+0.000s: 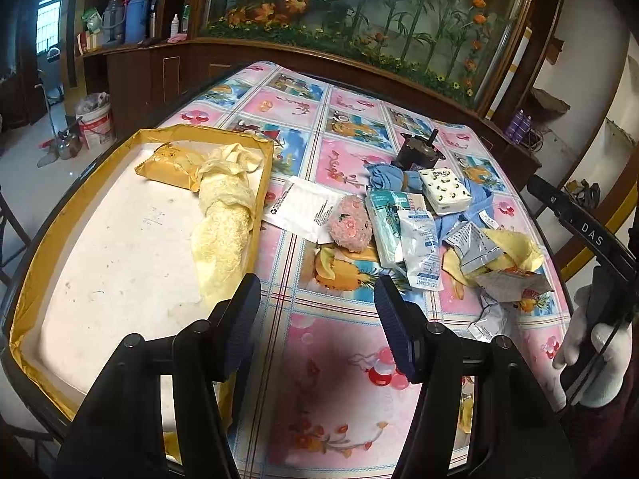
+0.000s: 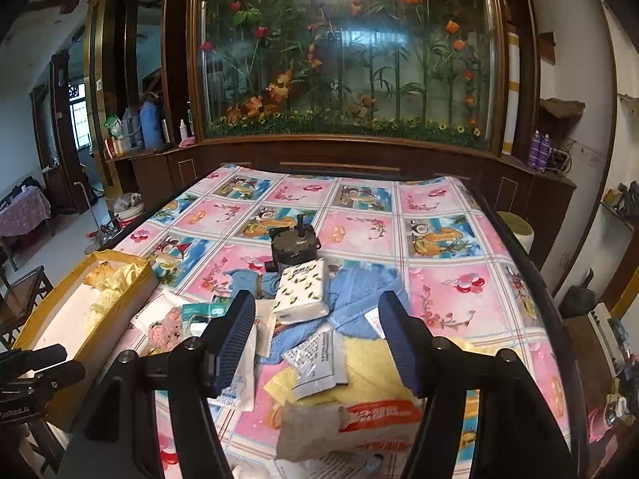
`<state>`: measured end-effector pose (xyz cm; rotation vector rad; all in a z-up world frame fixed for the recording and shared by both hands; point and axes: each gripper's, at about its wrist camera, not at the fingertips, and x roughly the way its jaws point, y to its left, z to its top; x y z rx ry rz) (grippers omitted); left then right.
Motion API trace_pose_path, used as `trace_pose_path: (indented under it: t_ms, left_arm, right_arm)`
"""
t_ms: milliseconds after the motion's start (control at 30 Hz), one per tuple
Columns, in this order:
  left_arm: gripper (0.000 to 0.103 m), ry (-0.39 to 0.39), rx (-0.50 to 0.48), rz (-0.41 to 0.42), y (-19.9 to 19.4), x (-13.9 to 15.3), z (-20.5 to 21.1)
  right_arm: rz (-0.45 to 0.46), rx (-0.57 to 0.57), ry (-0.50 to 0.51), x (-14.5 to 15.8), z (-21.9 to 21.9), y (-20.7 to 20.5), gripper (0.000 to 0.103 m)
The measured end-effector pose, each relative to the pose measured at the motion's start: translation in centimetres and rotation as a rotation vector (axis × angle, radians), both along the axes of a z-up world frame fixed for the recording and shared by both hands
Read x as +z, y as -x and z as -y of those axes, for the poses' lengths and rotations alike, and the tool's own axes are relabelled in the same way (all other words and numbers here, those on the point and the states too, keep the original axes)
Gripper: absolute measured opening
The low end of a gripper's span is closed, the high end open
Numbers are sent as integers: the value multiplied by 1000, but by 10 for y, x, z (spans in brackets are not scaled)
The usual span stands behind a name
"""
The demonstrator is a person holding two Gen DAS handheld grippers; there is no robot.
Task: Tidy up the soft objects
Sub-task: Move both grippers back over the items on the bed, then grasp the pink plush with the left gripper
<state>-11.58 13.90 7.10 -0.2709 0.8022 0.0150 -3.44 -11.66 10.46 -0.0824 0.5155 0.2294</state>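
Observation:
A shallow gold-edged tray (image 1: 36, 279) lies on the table's left; a pale yellow cloth (image 1: 223, 223) and a yellow packet (image 1: 167, 165) lie in it. A pile sits at centre right: pink plush (image 1: 351, 225), blue towel (image 2: 359, 299), tissue pack (image 2: 299, 293), yellow cloth (image 2: 375, 371), several sachets (image 1: 423, 247). My left gripper (image 1: 315, 319) is open and empty over the tablecloth between tray and pile. My right gripper (image 2: 315, 339) is open and empty, above the pile's near side. The tray also shows in the right wrist view (image 2: 120, 311).
A dark metal motor-like part (image 2: 293, 245) stands behind the pile. The table has a pink and blue patterned cloth (image 2: 451, 295). A wooden cabinet with a glass flower display (image 2: 343, 60) stands behind. A bucket (image 1: 96, 119) stands on the floor at left.

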Motion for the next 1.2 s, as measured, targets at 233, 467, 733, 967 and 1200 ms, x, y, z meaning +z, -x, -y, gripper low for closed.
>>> trace_pose_path:
  t_ms: [233,467,733,967,1200]
  left_arm:
    - [60,-51,-13,-33,-24,5,11]
    - [60,-102,-37,-102,-98,-8,24]
    - [59,-107,-89,-238,-162,-46,41]
    - [59,-78,-237,-178,-118,-15,56]
    - [59,-107,-109,-214,-134,-30,26]
  right_arm:
    - [52,-80,-35,-25,41,-26,71]
    - [-115,-192,-230,-42,92,-48,71]
    - [-140,-174,-224,-46,86,-48,71]
    - [-151,-174,-235,-48,87,-50,71]
    - [-153,-169,-207,-50,81,-49,71]
